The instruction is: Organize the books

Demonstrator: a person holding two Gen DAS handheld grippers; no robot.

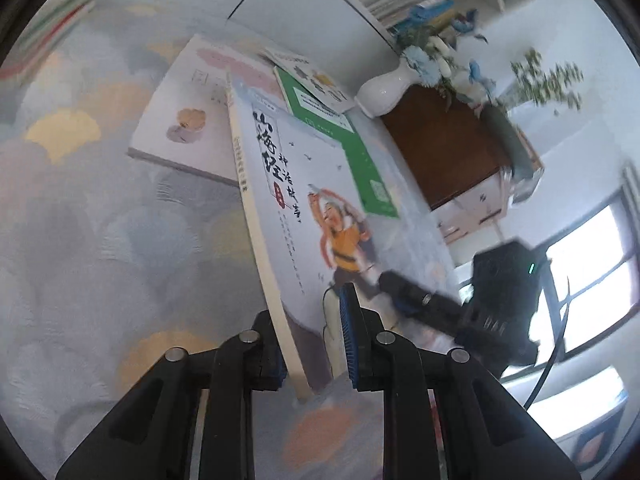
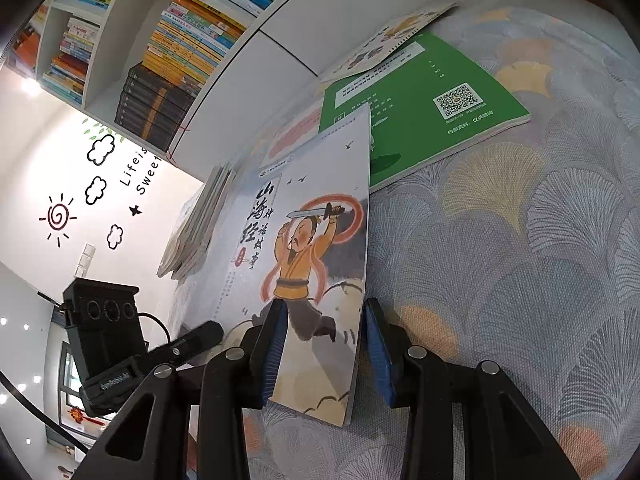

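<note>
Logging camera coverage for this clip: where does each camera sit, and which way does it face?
Left wrist view: on the left gripper, facing down along its jaws at the illustrated book; its own jaws and the right gripper show.
Right wrist view: on the right gripper, facing the same book's cover and the bookshelf; its own jaws and the left gripper show.
Shared: the illustrated book, the green book, the patterned cloth.

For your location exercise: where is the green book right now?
The green book lies flat on the patterned cloth in the upper middle of the right wrist view, behind the raised story book, with a thin booklet overlapping its far corner.
</note>
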